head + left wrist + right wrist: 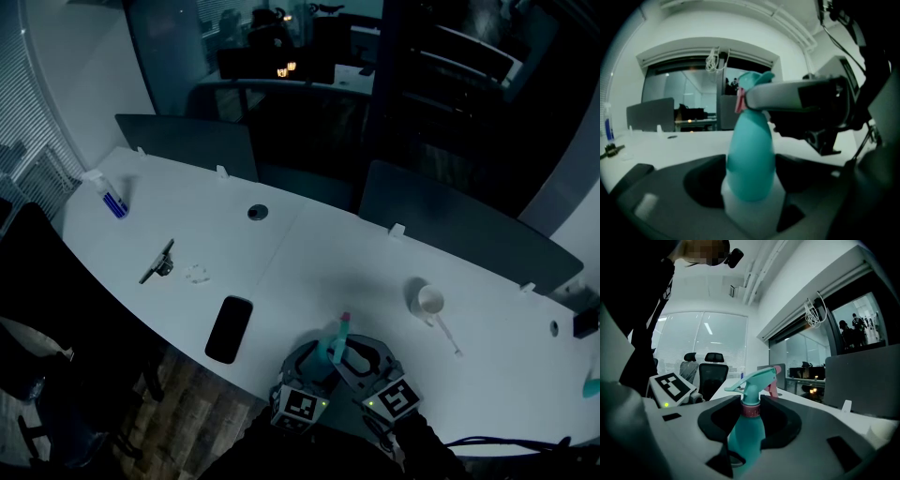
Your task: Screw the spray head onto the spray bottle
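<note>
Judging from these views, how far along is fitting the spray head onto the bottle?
Done: the spray head sits on the spray bottle. In hand: the left gripper clamps its body and the right gripper grips the pink collar. Left: tightening; thread seating isn't visible.

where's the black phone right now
In the head view the black phone lies flat near the white desk's front edge, just left of the teal spray bottle.

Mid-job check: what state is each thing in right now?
Teal plastic spray bottle: upright, gripped round its body.
Teal spray head with pink collar: seated on the bottle's neck.
Left gripper: shut on the bottle.
Right gripper: shut on the pink collar.
Black phone: flat on desk, screen dark.
</note>
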The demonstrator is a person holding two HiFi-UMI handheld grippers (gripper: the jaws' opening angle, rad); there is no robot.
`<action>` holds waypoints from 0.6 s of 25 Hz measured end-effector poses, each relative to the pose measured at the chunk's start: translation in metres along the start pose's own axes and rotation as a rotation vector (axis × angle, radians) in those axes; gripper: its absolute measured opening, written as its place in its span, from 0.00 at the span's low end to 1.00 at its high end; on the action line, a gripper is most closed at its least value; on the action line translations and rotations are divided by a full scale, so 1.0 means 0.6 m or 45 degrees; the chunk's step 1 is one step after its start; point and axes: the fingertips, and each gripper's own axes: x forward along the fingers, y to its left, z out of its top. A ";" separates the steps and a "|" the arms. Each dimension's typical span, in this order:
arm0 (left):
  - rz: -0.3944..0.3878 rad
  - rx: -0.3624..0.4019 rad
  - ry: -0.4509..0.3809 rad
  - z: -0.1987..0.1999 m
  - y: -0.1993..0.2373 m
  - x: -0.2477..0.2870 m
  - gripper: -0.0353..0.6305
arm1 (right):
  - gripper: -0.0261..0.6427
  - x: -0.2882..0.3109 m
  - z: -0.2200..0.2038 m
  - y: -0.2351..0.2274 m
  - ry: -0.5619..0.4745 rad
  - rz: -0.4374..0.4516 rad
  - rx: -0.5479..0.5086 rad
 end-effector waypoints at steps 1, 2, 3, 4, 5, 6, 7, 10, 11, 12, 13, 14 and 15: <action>-0.068 -0.054 -0.035 0.008 0.003 -0.005 0.56 | 0.23 0.000 -0.001 0.001 0.002 0.005 0.006; -0.156 -0.093 -0.058 0.017 0.007 -0.009 0.58 | 0.23 0.001 -0.002 0.002 0.006 0.016 0.006; -0.256 -0.096 -0.052 0.023 0.009 -0.011 0.63 | 0.23 0.001 -0.002 0.003 0.008 0.032 0.006; -0.359 -0.052 -0.006 0.021 0.008 -0.008 0.65 | 0.23 0.001 -0.002 0.003 0.008 0.050 0.009; -0.454 0.031 0.073 0.011 0.004 -0.003 0.64 | 0.24 0.001 -0.001 0.003 0.008 0.068 0.012; -0.530 0.132 0.156 -0.003 -0.002 0.004 0.64 | 0.23 0.001 -0.001 0.003 0.008 0.083 0.013; -0.573 0.223 0.214 -0.015 -0.007 0.009 0.64 | 0.24 0.002 0.000 0.002 0.006 0.093 0.012; -0.510 0.268 0.197 -0.022 -0.010 0.015 0.57 | 0.23 0.002 0.000 -0.001 -0.003 0.075 -0.005; -0.441 0.231 0.174 -0.021 -0.009 0.015 0.57 | 0.23 0.000 -0.001 -0.002 -0.002 0.048 -0.026; -0.352 0.190 0.156 -0.019 -0.008 0.014 0.57 | 0.23 -0.001 -0.001 -0.002 -0.001 0.012 -0.054; -0.246 0.147 0.145 -0.016 -0.007 0.014 0.57 | 0.23 -0.001 -0.001 -0.002 -0.003 -0.026 -0.083; -0.127 0.102 0.140 -0.013 -0.005 0.013 0.57 | 0.23 -0.001 0.000 -0.001 -0.007 -0.060 -0.103; -0.007 0.055 0.137 -0.010 -0.003 0.012 0.57 | 0.23 -0.001 0.001 -0.001 -0.014 -0.084 -0.108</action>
